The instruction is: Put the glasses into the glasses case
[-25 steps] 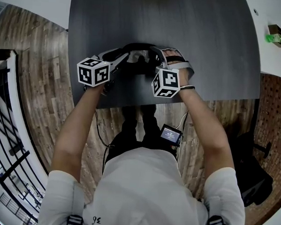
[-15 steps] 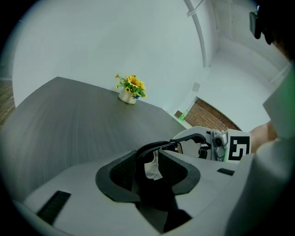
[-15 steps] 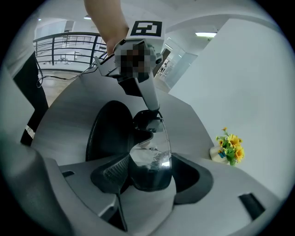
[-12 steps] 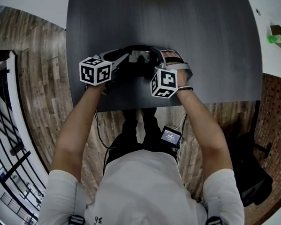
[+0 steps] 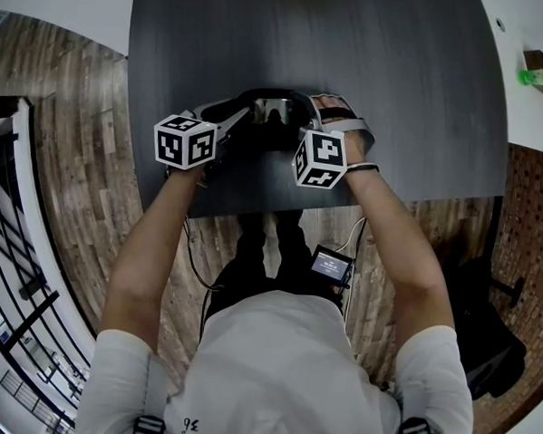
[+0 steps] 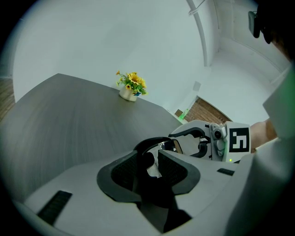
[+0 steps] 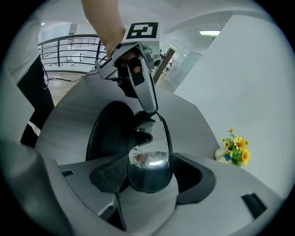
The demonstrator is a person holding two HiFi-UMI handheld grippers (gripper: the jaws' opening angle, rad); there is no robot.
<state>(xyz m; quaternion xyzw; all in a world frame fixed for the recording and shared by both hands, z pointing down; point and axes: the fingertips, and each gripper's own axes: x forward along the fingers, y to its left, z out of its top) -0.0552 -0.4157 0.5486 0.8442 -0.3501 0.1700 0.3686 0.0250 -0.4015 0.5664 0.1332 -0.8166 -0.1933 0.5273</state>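
Little has shifted since a second ago: both grippers hold the glasses (image 5: pixel 275 110) in nearly the same spot, low over the dark worktop (image 5: pixel 353 52), close to its near edge and a little left of the middle. The right gripper (image 7: pixel 148 177) has just been easing its jaws a touch wider, yet one lens stands upright between them and fills the gap, both pads against its rim. The left gripper (image 6: pixel 151 169) is clamped narrowly on a dark part of the frame at the other end; which part cannot be made out. The glasses span the space between the two grippers. A black oval case (image 7: pixel 103 133) lies on the worktop beneath the end that the left gripper holds. Whether the glasses touch the case cannot be told. A small pot of yellow flowers (image 6: pixel 131 87) stands at a far corner of the worktop, well apart from the rest.
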